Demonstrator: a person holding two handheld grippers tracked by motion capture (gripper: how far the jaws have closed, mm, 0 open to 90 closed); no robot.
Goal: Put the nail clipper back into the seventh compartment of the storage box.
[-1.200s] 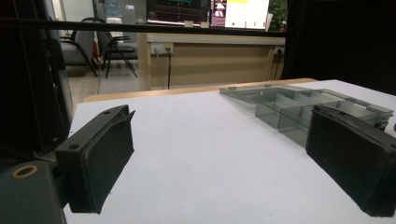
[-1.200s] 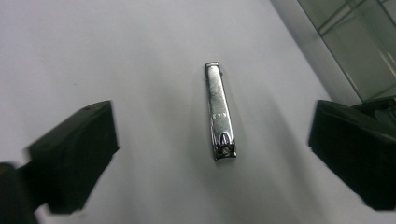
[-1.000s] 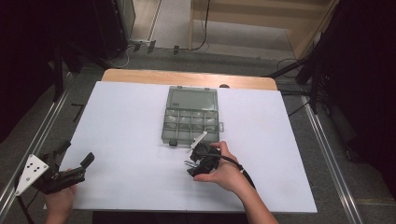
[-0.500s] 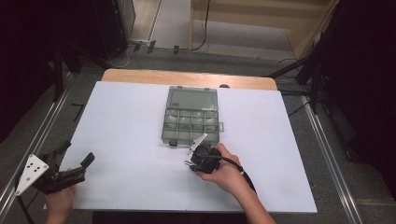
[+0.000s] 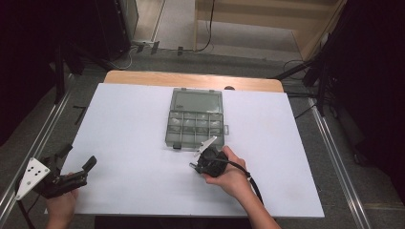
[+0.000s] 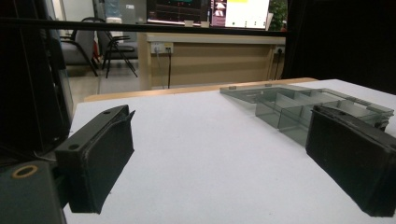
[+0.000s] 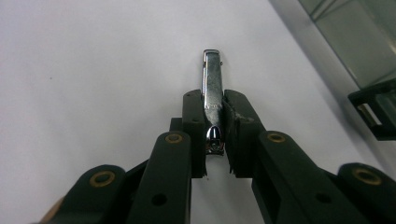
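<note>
Right gripper view has the right claw [image 7: 215, 140] pinching a chrome nail clipper [image 7: 212, 93] edge-on between its pads, the clipper's long axis running straight out along the jaws with most of its length projecting past the tips over the white desk [image 7: 93, 70]. From the high view, the clear compartment box [image 5: 196, 119] lies open just beyond and slightly left of that claw, nearest it by far; the likely drop calls for a short forward reach. Left claw [image 5: 76, 164] rests spread and empty near the desk's left edge, well apart.
</note>
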